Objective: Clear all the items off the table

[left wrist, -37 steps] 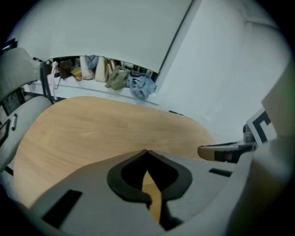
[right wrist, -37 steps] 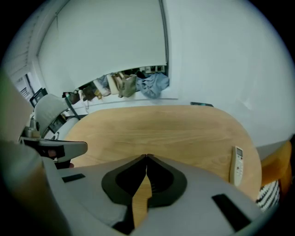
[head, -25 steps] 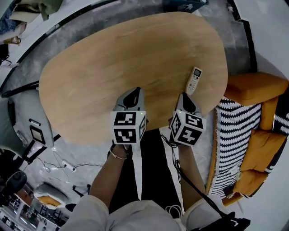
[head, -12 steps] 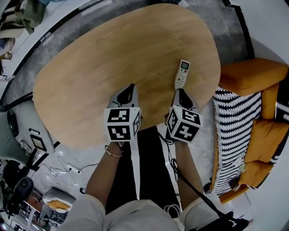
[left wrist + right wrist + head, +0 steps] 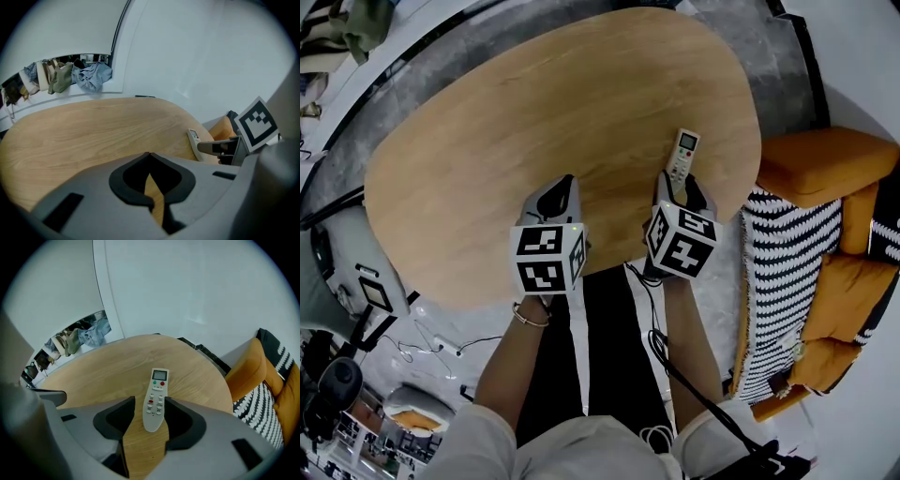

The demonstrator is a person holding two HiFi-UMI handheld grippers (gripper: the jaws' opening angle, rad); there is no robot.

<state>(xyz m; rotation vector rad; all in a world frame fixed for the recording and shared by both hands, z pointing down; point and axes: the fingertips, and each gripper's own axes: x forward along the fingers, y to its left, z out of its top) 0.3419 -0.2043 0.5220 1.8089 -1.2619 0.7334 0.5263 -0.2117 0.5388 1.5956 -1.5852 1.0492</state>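
A white remote control [image 5: 682, 154] with red and green buttons lies on the oval wooden table [image 5: 534, 112], near its right edge. My right gripper [image 5: 679, 187] reaches it from the near side. Its jaws have just been opening and now stand open, with the remote's [image 5: 156, 397] near end between them. In the right gripper view the remote lies close against the right pad and a strip of table shows beside the left one. My left gripper [image 5: 562, 190] hovers over the table's near edge, shut [image 5: 149, 154] and empty. The remote [image 5: 194, 142] also shows in the left gripper view.
An orange sofa [image 5: 825, 173] with a black-and-white striped blanket [image 5: 776, 281] stands right of the table. Clothes [image 5: 91, 76] lie piled beyond the table's far side. Cables [image 5: 422, 352] and gear lie on the floor at lower left.
My right gripper has moved forward up to the remote, and its jaws have opened around the remote's near end. The left gripper has shifted slightly forward and stays shut.
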